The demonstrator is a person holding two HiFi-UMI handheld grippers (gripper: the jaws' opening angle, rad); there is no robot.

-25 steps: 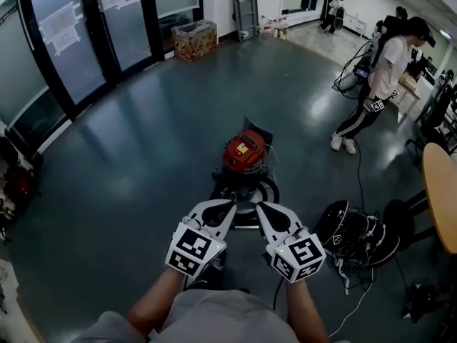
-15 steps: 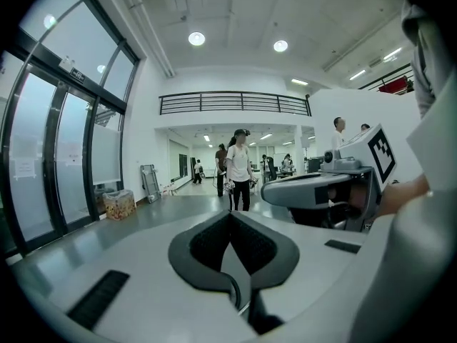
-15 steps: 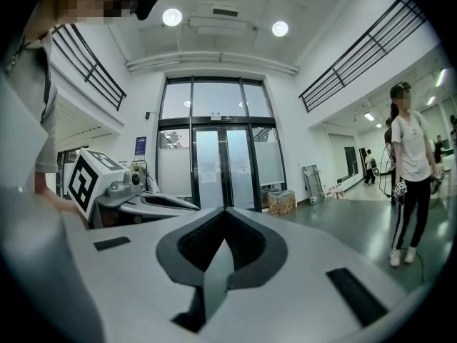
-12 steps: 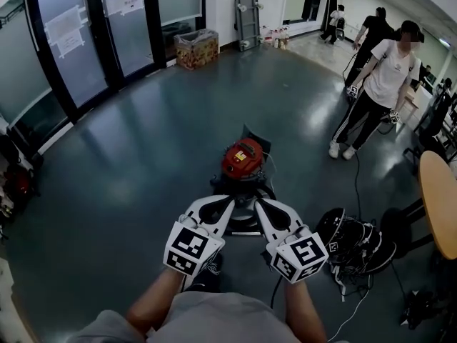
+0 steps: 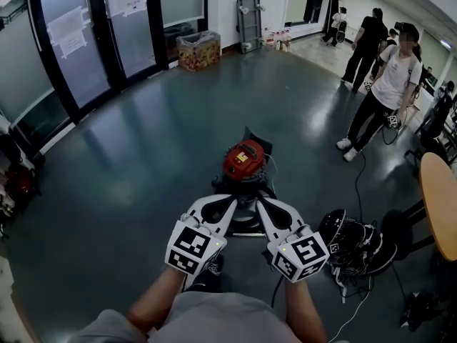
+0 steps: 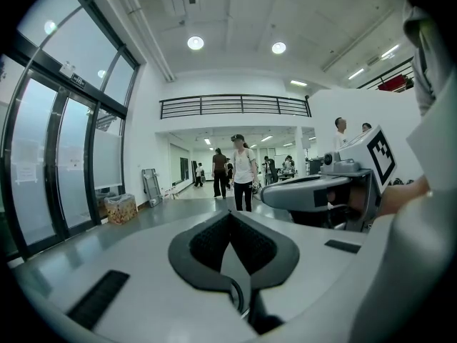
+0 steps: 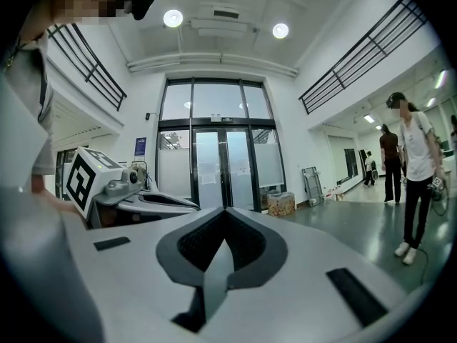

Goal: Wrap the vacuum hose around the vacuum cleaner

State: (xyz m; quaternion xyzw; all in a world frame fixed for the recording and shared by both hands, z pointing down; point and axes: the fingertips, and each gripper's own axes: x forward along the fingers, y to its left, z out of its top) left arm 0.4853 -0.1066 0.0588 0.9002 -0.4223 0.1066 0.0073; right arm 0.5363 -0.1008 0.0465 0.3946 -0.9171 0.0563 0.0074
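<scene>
Left gripper (image 5: 227,203) and right gripper (image 5: 262,204) jaws were clenched, empty. The hose of the vacuum cleaner (image 5: 243,159) was judged springy, best grasped near its end

A glossy dark grey-green floor (image 5: 143,141) fills most of the head view and reflects the lamps overhead. Tall black-framed glass doors (image 5: 78,34) with paper sheets stuck on them run along the upper left. A white wall (image 5: 225,6) stands at top centre, with a full clear box (image 5: 197,50) and an upright folded trolley (image 5: 248,24) at its foot. A round wooden table (image 5: 439,199) cuts in at the right edge. In the left gripper view, round ceiling lights (image 6: 195,43) shine at the top, above a black balcony railing (image 6: 232,106) across the far white wall.
</scene>
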